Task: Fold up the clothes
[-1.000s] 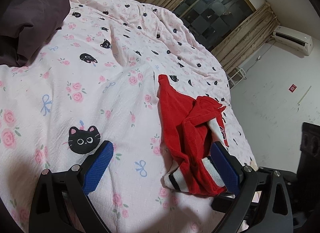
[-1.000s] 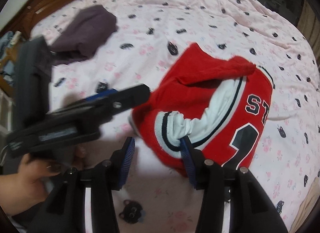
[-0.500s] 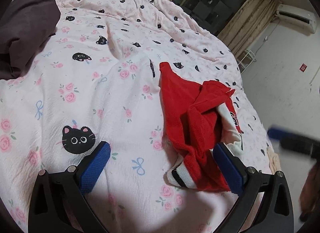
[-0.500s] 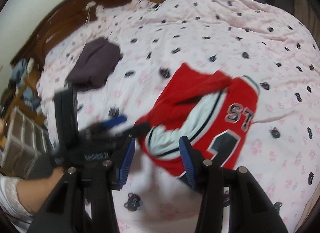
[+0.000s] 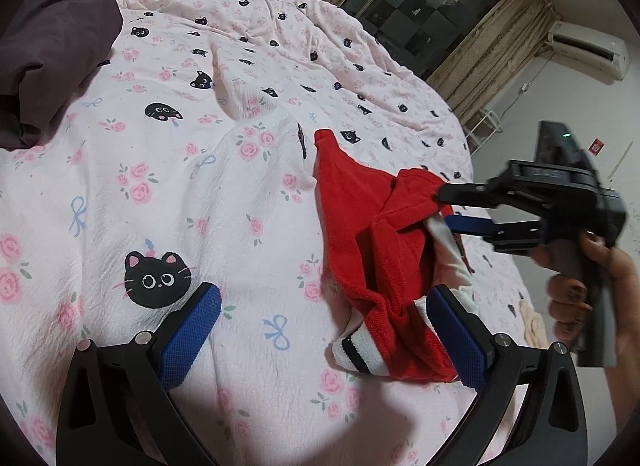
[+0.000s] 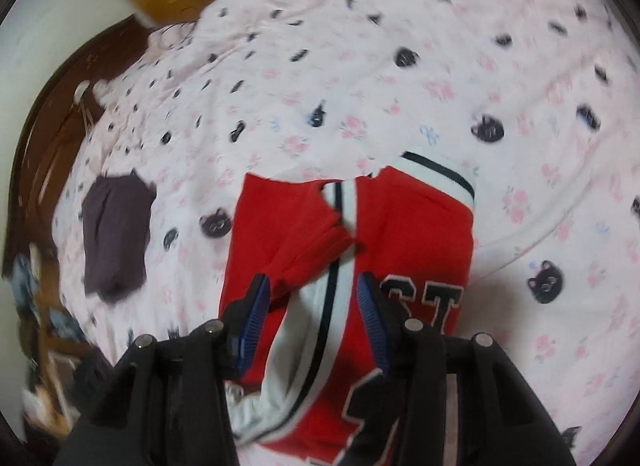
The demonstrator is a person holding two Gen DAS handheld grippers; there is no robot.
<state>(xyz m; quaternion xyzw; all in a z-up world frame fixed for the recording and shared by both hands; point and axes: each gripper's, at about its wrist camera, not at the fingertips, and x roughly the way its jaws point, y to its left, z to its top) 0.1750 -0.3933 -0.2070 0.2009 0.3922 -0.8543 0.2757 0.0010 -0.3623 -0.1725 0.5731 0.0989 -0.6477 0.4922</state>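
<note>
A red jersey (image 5: pixel 360 234) with white sleeves and a black-and-white striped hem lies crumpled on the pink cat-print quilt (image 5: pixel 200 153). My left gripper (image 5: pixel 324 326) stands open and low over the quilt, its right pad beside the striped hem. In the left wrist view my right gripper (image 5: pixel 446 205) comes in from the right in a hand (image 5: pixel 580 298), its tips at the jersey's far red fold. In its own view the right gripper (image 6: pixel 314 306) hovers over the jersey (image 6: pixel 420 234). Its jaws are apart and a white sleeve lies below the gap.
A folded dark purple garment (image 5: pixel 52 45) (image 6: pixel 116 238) lies on the quilt (image 6: pixel 400 85) to the left. A wooden headboard (image 6: pixel 48 137) runs along the left of the right wrist view. Curtains (image 5: pixel 480 37) and a dark window stand beyond the bed.
The right gripper has swung across and rolled. It now looks along the jersey and shows at the right of the left wrist view. The left gripper has barely moved.
</note>
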